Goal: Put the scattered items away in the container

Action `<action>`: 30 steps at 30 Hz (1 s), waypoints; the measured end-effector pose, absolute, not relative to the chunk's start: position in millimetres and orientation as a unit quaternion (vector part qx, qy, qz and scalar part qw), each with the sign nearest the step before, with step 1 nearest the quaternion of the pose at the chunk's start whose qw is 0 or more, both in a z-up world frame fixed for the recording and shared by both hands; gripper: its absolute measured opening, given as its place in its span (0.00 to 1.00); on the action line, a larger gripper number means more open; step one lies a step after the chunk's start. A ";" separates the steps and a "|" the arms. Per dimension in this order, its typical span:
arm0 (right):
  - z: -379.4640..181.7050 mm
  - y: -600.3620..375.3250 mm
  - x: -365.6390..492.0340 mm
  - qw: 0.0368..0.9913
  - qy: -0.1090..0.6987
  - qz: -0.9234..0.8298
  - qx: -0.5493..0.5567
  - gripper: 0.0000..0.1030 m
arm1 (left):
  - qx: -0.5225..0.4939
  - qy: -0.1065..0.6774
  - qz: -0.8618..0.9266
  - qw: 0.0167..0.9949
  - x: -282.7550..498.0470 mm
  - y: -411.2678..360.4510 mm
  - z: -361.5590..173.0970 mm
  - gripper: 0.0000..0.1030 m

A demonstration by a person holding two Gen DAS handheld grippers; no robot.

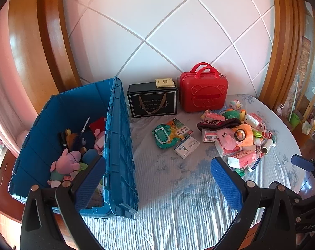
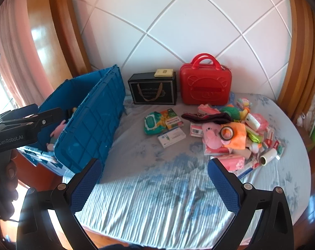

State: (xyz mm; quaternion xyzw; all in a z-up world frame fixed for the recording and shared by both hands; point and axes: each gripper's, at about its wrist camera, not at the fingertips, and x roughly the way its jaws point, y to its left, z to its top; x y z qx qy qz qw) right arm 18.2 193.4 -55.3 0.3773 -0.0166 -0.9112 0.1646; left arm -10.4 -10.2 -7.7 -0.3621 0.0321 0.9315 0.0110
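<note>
A blue crate [image 1: 120, 137] [image 2: 93, 120] stands open at the table's left and holds several plush toys, among them a pink pig [image 1: 66, 160]. A pile of scattered items [image 1: 238, 137] [image 2: 236, 133] lies at the right: a pink plush [image 2: 212, 135], an orange cloth with a tape roll [image 2: 227, 132], tissue packs, a lint roller [image 2: 269, 156]. A green wipes pack [image 1: 162, 135] [image 2: 152, 124] and medicine boxes [image 1: 186, 146] [image 2: 171, 138] lie in the middle. My left gripper [image 1: 157, 179] is open and empty, beside the crate. My right gripper [image 2: 153, 185] is open and empty above the cloth.
A black gift box [image 1: 152, 102] [image 2: 153, 90] and a red case [image 1: 204, 92] [image 2: 205, 85] stand against the white padded wall. The round table has a blue floral cloth [image 2: 157, 198]. Wooden frames rise at both sides. The left gripper's body [image 2: 18, 125] shows at the right view's left edge.
</note>
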 end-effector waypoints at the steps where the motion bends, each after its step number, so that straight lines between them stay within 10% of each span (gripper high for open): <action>1: -55.4 192.7 18.5 0.163 -0.017 -0.911 0.378 1.00 | -0.363 0.033 0.931 0.013 -12.0 -11.5 -8.7 0.99; 30: -115.5 199.7 12.9 0.016 -0.022 -0.908 0.417 1.00 | -0.417 0.044 0.894 0.158 -67.7 4.1 -88.5 0.99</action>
